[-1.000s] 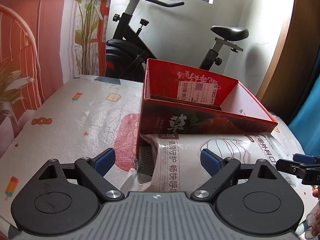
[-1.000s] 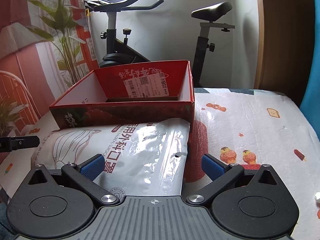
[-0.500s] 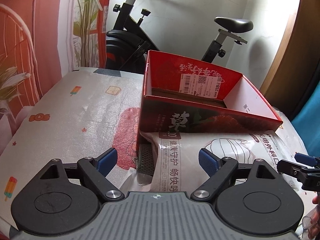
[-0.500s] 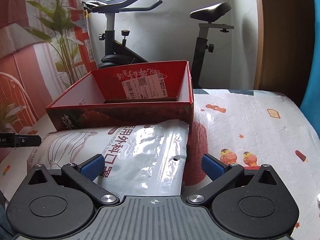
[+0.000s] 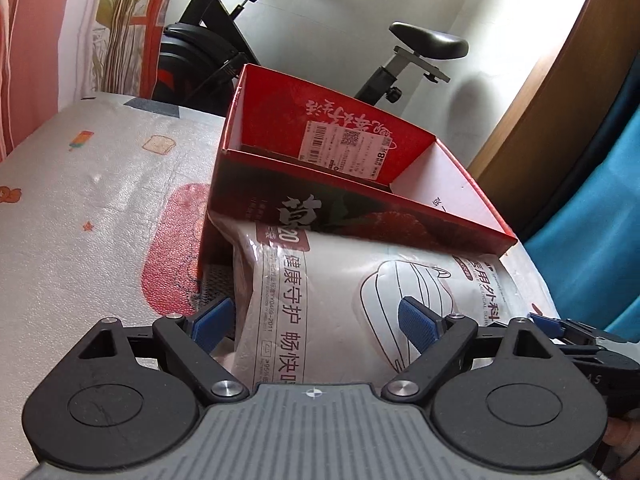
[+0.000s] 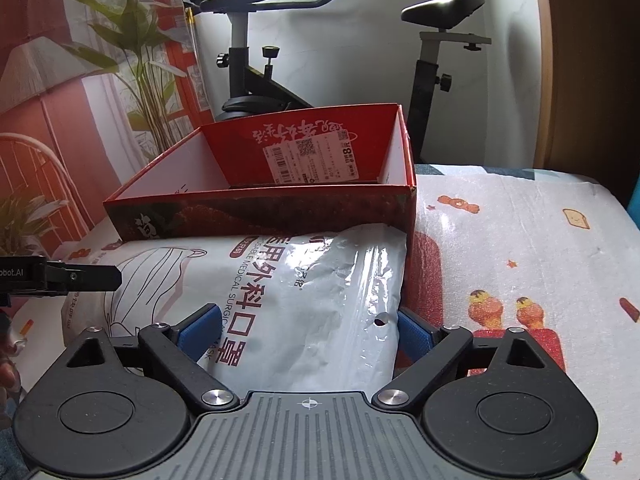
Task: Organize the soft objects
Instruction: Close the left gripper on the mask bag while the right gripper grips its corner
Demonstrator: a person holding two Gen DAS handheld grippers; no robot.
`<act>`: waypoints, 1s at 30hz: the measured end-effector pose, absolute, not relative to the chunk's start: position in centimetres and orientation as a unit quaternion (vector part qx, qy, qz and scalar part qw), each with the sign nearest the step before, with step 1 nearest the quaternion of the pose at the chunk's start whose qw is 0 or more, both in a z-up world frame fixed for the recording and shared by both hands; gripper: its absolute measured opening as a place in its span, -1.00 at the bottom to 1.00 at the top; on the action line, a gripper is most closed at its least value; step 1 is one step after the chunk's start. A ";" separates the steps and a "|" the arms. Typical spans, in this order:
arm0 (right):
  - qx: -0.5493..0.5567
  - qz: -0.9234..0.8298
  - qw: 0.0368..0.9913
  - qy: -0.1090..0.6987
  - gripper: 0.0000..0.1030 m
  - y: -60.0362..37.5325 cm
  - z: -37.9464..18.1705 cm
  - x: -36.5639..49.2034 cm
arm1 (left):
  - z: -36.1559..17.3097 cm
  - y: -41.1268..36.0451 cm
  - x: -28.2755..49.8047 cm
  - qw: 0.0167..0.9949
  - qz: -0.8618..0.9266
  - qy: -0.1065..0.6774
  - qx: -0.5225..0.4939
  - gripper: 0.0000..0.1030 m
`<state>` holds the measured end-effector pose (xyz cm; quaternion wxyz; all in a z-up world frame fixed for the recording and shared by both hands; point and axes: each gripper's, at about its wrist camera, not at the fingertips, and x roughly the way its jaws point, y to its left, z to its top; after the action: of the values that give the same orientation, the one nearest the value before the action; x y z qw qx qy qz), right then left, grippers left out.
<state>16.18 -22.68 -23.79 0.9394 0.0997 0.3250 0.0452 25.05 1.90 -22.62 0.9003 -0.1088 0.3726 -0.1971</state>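
Observation:
A soft white plastic pack of surgical masks (image 5: 360, 280) lies on the table against the front wall of an open red cardboard box (image 5: 360, 216). My left gripper (image 5: 316, 320) is open, its blue pads either side of the pack's left end. My right gripper (image 6: 308, 330) is open around the pack's right end (image 6: 304, 280). The red box (image 6: 280, 208) looks empty inside, with a white label on its far wall. Each gripper's tip shows at the edge of the other's view.
The table (image 6: 520, 240) has a white cover with cartoon prints. An exercise bike (image 6: 256, 60) stands behind the table by the wall. A plant-print curtain (image 6: 80, 100) hangs at the left. A wooden panel (image 5: 560, 100) and blue cloth (image 5: 600, 220) stand at the right.
Both grippers have moved forward and lower toward the mask pack, so the pack now lies between the pads of each. The left view has tilted. The jaws stay open.

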 end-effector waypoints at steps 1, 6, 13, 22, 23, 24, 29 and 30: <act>0.098 0.046 0.939 0.327 0.68 -22.6 -23.9 16.2 | -22.8 1.8 24.9 0.899 -0.202 0.371 -0.113 0.73; 0.097 0.051 0.939 0.327 0.67 -22.7 -24.3 16.0 | -23.4 1.8 24.6 0.896 -0.208 0.371 -0.126 0.64; 0.088 0.054 0.940 0.324 0.64 -22.7 -24.5 15.8 | -22.5 3.3 24.4 0.912 -0.173 0.348 -0.135 0.07; 0.069 0.062 0.944 0.318 0.45 -22.2 -24.1 15.5 | -22.9 2.6 24.5 0.910 -0.179 0.353 -0.125 0.14; 0.069 0.062 0.944 0.318 0.44 -22.3 -24.1 15.5 | -23.0 2.8 24.5 0.909 -0.179 0.353 -0.129 0.23; 0.069 0.063 0.943 0.318 0.42 -22.3 -24.0 15.5 | -23.0 2.9 24.6 0.908 -0.178 0.355 -0.132 0.26; 0.059 0.068 0.943 0.320 0.35 -22.2 -24.0 15.6 | -23.4 3.1 25.2 0.900 -0.187 0.371 -0.133 0.38; 0.052 0.069 0.943 0.320 0.32 -22.0 -24.0 15.6 | -23.5 3.1 25.4 0.896 -0.196 0.373 -0.137 0.36</act>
<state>15.64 -22.04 -23.97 0.9435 0.0521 0.3200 0.0690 25.40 3.12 -23.48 0.8965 -0.1368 0.3732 -0.1958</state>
